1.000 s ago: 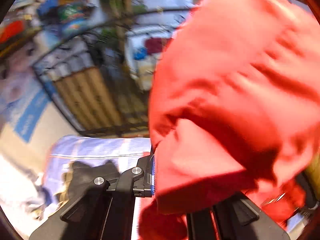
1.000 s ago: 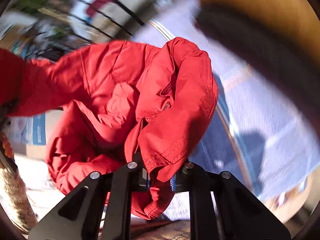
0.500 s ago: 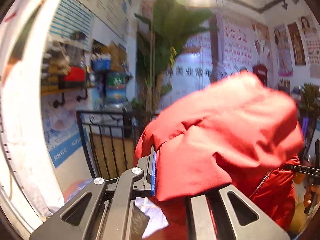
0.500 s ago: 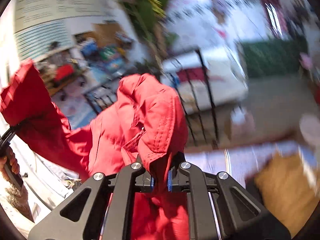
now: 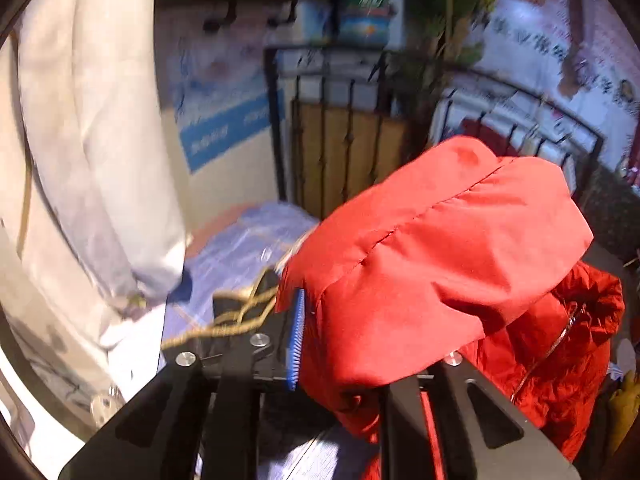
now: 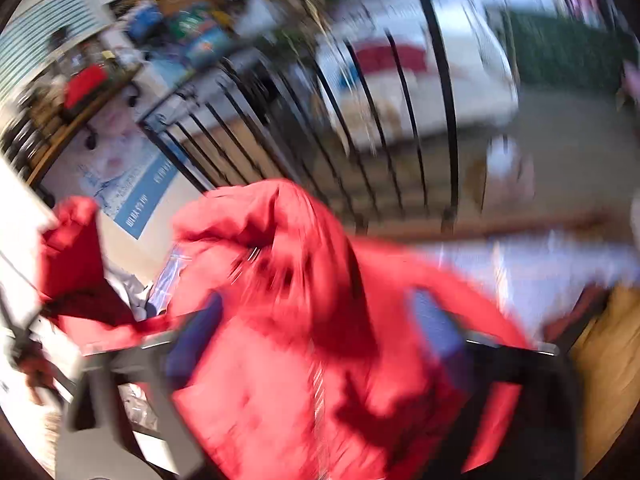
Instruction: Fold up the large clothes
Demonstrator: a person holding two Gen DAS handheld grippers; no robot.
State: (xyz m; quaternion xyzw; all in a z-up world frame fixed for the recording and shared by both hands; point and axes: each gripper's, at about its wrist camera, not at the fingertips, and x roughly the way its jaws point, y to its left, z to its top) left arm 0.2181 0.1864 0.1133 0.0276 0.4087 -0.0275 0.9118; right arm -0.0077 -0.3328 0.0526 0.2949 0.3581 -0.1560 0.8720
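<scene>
A large red jacket (image 5: 440,264) with a metal zipper hangs in the air. My left gripper (image 5: 340,344) is shut on a fold of it, and the cloth drapes over the right finger. In the right wrist view the jacket (image 6: 304,340) lies blurred between the blue pads. My right gripper (image 6: 320,332) stands wide open, with the cloth loose between its fingers. A light blue striped sheet (image 5: 240,248) lies below.
A white garment (image 5: 88,160) hangs close at the left. A black metal railing (image 6: 360,128) with wooden panels stands behind the surface. A dark item with tan cord (image 5: 240,312) lies on the sheet. A mustard-brown cloth (image 6: 608,368) lies at the right.
My right gripper has opened and let go of the jacket, which drops between its fingers. My left gripper has kept its hold and tilted down toward the sheet.
</scene>
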